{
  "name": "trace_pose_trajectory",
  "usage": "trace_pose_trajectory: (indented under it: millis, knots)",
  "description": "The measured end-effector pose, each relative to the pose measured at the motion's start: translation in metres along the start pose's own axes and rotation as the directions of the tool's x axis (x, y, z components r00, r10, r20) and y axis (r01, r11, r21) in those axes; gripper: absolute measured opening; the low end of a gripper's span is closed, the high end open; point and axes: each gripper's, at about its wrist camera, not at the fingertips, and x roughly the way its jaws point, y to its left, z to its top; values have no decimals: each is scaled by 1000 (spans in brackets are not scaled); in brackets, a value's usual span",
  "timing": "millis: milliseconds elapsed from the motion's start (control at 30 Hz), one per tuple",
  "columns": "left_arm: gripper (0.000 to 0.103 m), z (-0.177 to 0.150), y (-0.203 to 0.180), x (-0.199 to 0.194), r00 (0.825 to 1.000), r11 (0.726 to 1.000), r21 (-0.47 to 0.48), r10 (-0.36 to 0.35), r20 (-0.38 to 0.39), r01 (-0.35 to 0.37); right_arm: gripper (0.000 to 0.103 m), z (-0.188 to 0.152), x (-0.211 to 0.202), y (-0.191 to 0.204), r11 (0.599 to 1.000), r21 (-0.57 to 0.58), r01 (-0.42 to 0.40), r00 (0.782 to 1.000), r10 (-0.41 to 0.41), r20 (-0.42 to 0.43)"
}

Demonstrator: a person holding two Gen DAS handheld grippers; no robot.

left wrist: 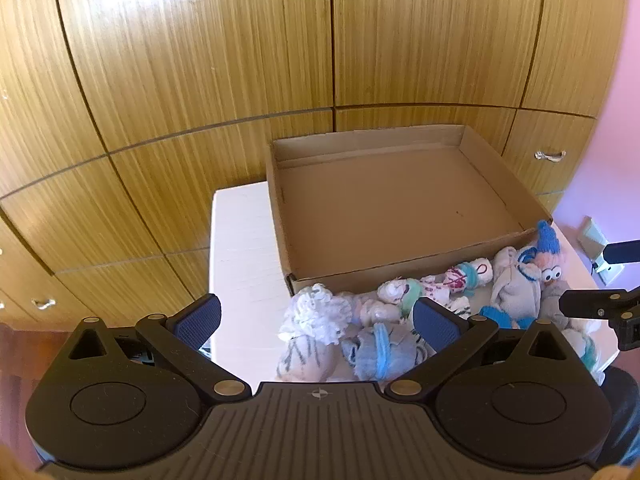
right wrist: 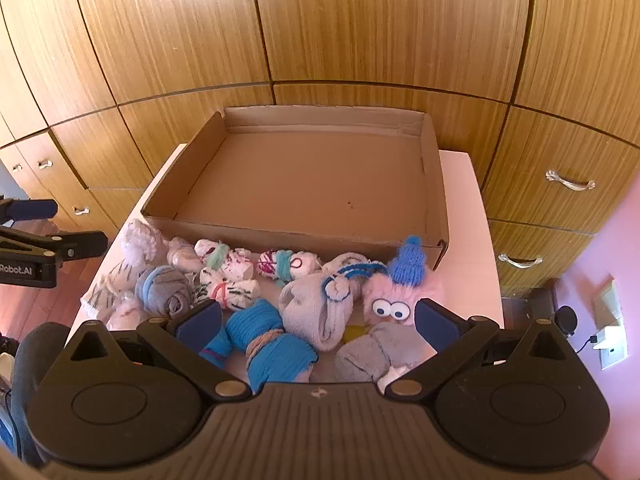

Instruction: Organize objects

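Hovering: left gripper [left wrist: 316, 322] is hanging over the white table [left wrist: 244, 272], jaws spread wide and holding nothing.
Right gripper [right wrist: 318, 322]: is likewise gaping, nothing between its blue pads [right wrist: 434, 326].
Sock bundles [right wrist: 224, 276]: are lying in a heap on the table, pressed against the near wall of the cardboard box [right wrist: 304, 236].
Blue bundle [right wrist: 264, 344]: is sitting just ahead of the right gripper's fingers, between them.
Googly-eyed pink toy [right wrist: 394, 300]: is resting beside the right finger.
White fluffy bundle [left wrist: 316, 314]: is lying between the left gripper's fingers.
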Motion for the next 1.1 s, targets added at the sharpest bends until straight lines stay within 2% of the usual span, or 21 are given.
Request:
trace_pose_trajectory:
  millis: [233,567,800,1100]
  knots:
    - [102,-1,-6,11,999,1000,1,-6,-35,6,103,4,1,2,1000,-4,-8,1000,8,5]
    - [102,-7,-6,5,1000,1000,20,16,-26,-16,103,-10,-6,-4,1000,18,-13,1000,12,14]
    - [102,-13,-7,-2,1000,999,35,24,-14,-24,103,-22,-21,-1,1000,-10,-13,998,13,60]
    - [102,-19,-11,-5,999,998,51,31,-12,-30,102,-28,-23,1,999,-10,-32,997,32,64]
